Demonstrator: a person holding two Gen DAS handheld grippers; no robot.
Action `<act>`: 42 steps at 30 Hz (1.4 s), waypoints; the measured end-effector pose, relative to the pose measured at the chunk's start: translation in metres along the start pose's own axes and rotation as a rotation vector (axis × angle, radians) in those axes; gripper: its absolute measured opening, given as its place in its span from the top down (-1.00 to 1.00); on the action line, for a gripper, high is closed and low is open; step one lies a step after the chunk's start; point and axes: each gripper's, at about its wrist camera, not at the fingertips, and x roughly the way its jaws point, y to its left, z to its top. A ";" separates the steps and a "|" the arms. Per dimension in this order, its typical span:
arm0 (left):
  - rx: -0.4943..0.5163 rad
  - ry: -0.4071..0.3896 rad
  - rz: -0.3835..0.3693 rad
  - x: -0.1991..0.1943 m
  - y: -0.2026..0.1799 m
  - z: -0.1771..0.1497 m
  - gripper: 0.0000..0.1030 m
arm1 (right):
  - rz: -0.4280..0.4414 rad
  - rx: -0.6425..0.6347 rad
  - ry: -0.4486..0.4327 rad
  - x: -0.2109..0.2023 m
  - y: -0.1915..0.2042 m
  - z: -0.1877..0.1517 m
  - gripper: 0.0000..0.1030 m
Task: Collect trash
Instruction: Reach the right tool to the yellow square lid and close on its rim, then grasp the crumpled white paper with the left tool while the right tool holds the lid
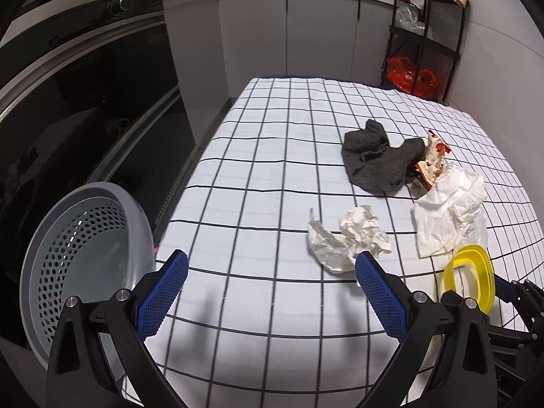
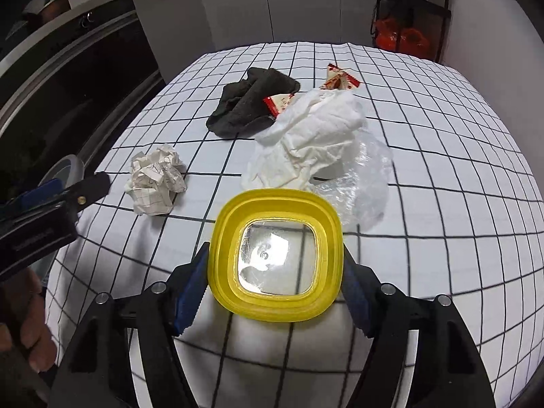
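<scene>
The right gripper (image 2: 275, 272) points down at a slant, its blue pads pressed on the left and right edges of a yellow lid (image 2: 277, 255). The left gripper (image 1: 272, 282) tilts down likewise, jaws spread wide with nothing between them. A bare hand (image 2: 27, 326) shows at near left

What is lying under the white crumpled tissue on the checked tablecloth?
A clear crinkled plastic bag sticks out beneath the white crumpled tissue, and a red-and-white wrapper pokes out at its far edge. Anything further underneath is covered.
</scene>
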 end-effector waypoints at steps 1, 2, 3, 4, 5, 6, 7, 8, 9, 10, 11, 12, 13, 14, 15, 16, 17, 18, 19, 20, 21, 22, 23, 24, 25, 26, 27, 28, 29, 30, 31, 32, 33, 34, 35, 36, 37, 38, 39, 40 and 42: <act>0.007 0.000 -0.008 0.001 -0.004 0.000 -0.88 | 0.009 0.008 -0.002 -0.004 -0.003 -0.002 -0.32; 0.013 0.001 -0.019 0.001 -0.008 0.000 -0.88 | 0.018 0.016 -0.006 -0.008 -0.008 -0.003 -0.32; 0.019 0.004 -0.035 0.003 -0.013 0.000 -0.88 | 0.025 0.023 -0.011 -0.012 -0.012 -0.005 -0.32; 0.023 0.007 -0.042 0.004 -0.016 0.000 -0.88 | 0.028 0.026 -0.016 -0.015 -0.015 -0.006 -0.32; 0.027 0.010 -0.047 0.005 -0.020 0.000 -0.88 | 0.030 0.030 -0.022 -0.018 -0.018 -0.007 -0.32; 0.032 0.014 -0.050 0.008 -0.024 0.000 -0.88 | 0.032 0.032 -0.027 -0.021 -0.021 -0.006 -0.32; 0.035 0.018 -0.052 0.010 -0.027 0.000 -0.88 | 0.035 0.036 -0.031 -0.023 -0.023 -0.006 -0.32; 0.037 0.023 -0.054 0.013 -0.030 0.001 -0.88 | 0.037 0.042 -0.035 -0.025 -0.027 -0.006 -0.32; 0.036 0.029 -0.056 0.016 -0.032 0.001 -0.88 | 0.039 0.049 -0.037 -0.026 -0.030 -0.006 -0.32; 0.035 0.038 -0.060 0.020 -0.035 0.002 -0.88 | 0.042 0.055 -0.040 -0.027 -0.032 -0.006 -0.32; 0.032 0.045 -0.063 0.024 -0.037 0.003 -0.88 | 0.044 0.061 -0.040 -0.027 -0.035 -0.005 -0.32; 0.031 0.053 -0.061 0.028 -0.039 0.005 -0.88 | 0.048 0.066 -0.039 -0.027 -0.037 -0.004 -0.32; 0.029 0.059 -0.057 0.032 -0.041 0.006 -0.88 | 0.051 0.070 -0.040 -0.027 -0.039 -0.004 -0.32; 0.028 0.066 -0.051 0.036 -0.042 0.006 -0.88 | 0.052 0.073 -0.042 -0.027 -0.040 -0.004 -0.32; 0.024 0.074 -0.044 0.041 -0.043 0.007 -0.88 | 0.053 0.073 -0.042 -0.026 -0.040 -0.003 -0.32; 0.020 0.080 -0.040 0.045 -0.043 0.007 -0.88 | 0.054 0.074 -0.043 -0.026 -0.041 -0.002 -0.32; 0.016 0.084 -0.037 0.047 -0.042 0.007 -0.88 | 0.055 0.074 -0.043 -0.026 -0.041 -0.002 -0.32; 0.011 0.090 -0.037 0.051 -0.042 0.007 -0.86 | 0.056 0.075 -0.044 -0.026 -0.042 -0.002 -0.32; 0.010 0.092 -0.039 0.052 -0.041 0.007 -0.83 | 0.056 0.075 -0.044 -0.026 -0.042 -0.002 -0.32; 0.009 0.093 -0.040 0.054 -0.040 0.008 -0.78 | 0.056 0.075 -0.045 -0.026 -0.042 -0.001 -0.32; 0.011 0.093 -0.042 0.055 -0.040 0.008 -0.57 | 0.055 0.074 -0.047 -0.027 -0.042 -0.002 -0.32; 0.015 0.097 -0.046 0.056 -0.040 0.008 -0.38 | 0.054 0.072 -0.049 -0.027 -0.042 -0.002 -0.32; 0.018 0.105 -0.055 0.057 -0.040 0.008 -0.30 | 0.051 0.069 -0.051 -0.027 -0.041 -0.002 -0.32; 0.016 0.112 -0.070 0.057 -0.040 0.007 -0.14 | 0.049 0.066 -0.053 -0.027 -0.041 -0.002 -0.32; 0.016 0.118 -0.081 0.057 -0.040 0.007 -0.01 | 0.048 0.062 -0.055 -0.027 -0.040 -0.002 -0.32; 0.016 0.120 -0.086 0.058 -0.041 0.006 0.06 | 0.048 0.059 -0.056 -0.027 -0.039 -0.003 -0.32; 0.020 0.120 -0.089 0.057 -0.041 0.006 0.15 | 0.047 0.056 -0.058 -0.028 -0.038 -0.003 -0.32; 0.025 0.114 -0.087 0.055 -0.041 0.005 0.18 | 0.046 0.053 -0.060 -0.028 -0.037 -0.004 -0.32; 0.027 0.107 -0.084 0.052 -0.041 0.005 0.20 | 0.045 0.051 -0.062 -0.028 -0.036 -0.004 -0.32; 0.028 0.097 -0.082 0.049 -0.040 0.005 0.24 | 0.044 0.048 -0.064 -0.028 -0.035 -0.004 -0.32; 0.029 0.086 -0.078 0.046 -0.040 0.006 0.24 | 0.042 0.046 -0.065 -0.028 -0.035 -0.004 -0.32; 0.029 0.077 -0.075 0.043 -0.039 0.006 0.24 | 0.042 0.044 -0.065 -0.028 -0.034 -0.004 -0.32; 0.030 0.068 -0.071 0.041 -0.038 0.007 0.24 | 0.042 0.043 -0.065 -0.028 -0.034 -0.004 -0.32; 0.029 0.060 -0.067 0.038 -0.037 0.007 0.24 | 0.043 0.042 -0.065 -0.028 -0.033 -0.004 -0.32; 0.028 0.058 -0.067 0.037 -0.036 0.008 0.24 | 0.044 0.041 -0.066 -0.029 -0.033 -0.004 -0.32; 0.026 0.055 -0.066 0.035 -0.035 0.008 0.24 | 0.042 0.039 -0.069 -0.029 -0.033 -0.003 -0.32; 0.025 0.049 -0.063 0.033 -0.034 0.008 0.24 | 0.041 0.037 -0.072 -0.029 -0.032 -0.003 -0.32; 0.027 0.042 -0.057 0.029 -0.033 0.007 0.24 | 0.042 0.037 -0.075 -0.030 -0.032 -0.002 -0.32; 0.030 0.032 -0.047 0.025 -0.033 0.006 0.24 | 0.044 0.039 -0.077 -0.031 -0.033 -0.002 -0.32; 0.033 0.024 -0.043 0.023 -0.033 0.006 0.24 | 0.047 0.041 -0.079 -0.032 -0.033 -0.001 -0.32; 0.040 0.011 -0.037 0.017 -0.033 0.005 0.24 | 0.056 0.042 -0.084 -0.036 -0.032 0.000 -0.32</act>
